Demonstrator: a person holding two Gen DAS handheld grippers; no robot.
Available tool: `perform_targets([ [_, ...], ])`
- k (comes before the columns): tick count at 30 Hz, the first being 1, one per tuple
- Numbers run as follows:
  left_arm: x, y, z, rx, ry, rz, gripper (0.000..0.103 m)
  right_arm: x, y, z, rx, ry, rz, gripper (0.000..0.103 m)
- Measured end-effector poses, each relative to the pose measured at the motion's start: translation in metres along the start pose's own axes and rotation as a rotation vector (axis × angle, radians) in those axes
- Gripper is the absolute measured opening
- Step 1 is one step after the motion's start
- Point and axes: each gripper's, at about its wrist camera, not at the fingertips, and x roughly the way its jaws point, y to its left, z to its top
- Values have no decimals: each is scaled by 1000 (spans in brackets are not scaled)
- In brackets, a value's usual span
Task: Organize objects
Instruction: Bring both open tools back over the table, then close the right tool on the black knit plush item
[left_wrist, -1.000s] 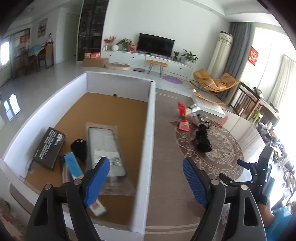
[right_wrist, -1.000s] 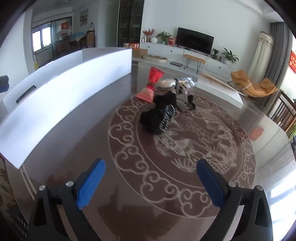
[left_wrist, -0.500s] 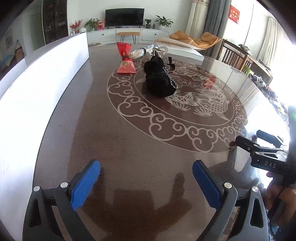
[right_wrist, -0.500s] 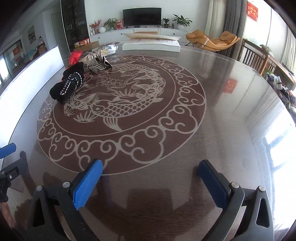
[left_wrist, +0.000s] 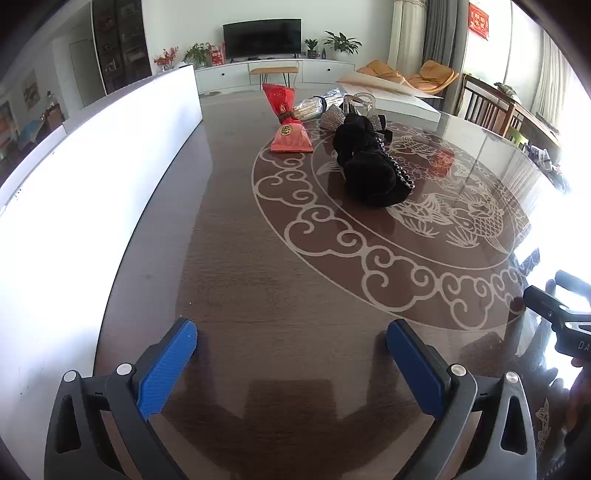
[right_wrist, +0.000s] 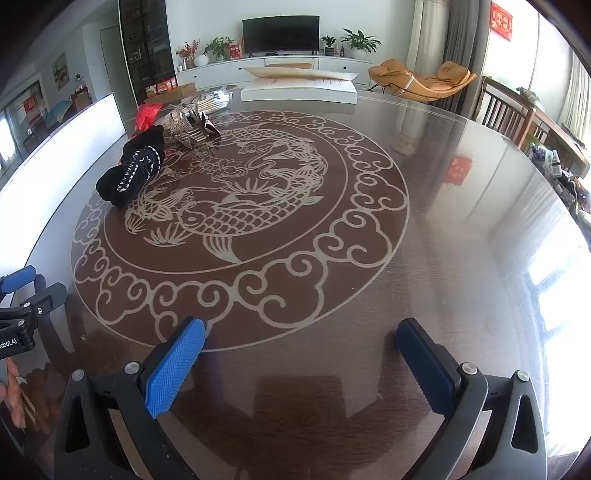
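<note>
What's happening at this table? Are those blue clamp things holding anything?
A person is tidying a table using a handheld gripper in each hand. Right now the left gripper and the right gripper are both open and empty, hovering over bare tabletop. Further off lie a black bundle, a red packet and some sparkly items, none yet picked up. A white box wall runs along the left side.
</note>
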Motion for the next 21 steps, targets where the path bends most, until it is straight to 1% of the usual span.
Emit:
perform_targets([
  [4,0,1,1,5,3,-4,103,0,0,0,0,0,0,103],
  [7,7,4,11,46,20,-27,103,0,0,0,0,0,1,103],
  [11,10,15,15,8,14,-8,103,0,0,0,0,1,0,103],
  [17,8,15,13,7,8,-7,103,0,0,0,0,2,1,103],
  [19,8,15,13,8,8,-7,103,4,1,6,0,13,5,103],
  [21,8,15,13,8,8,-8,103,12,7,20,-9,47,18,103],
])
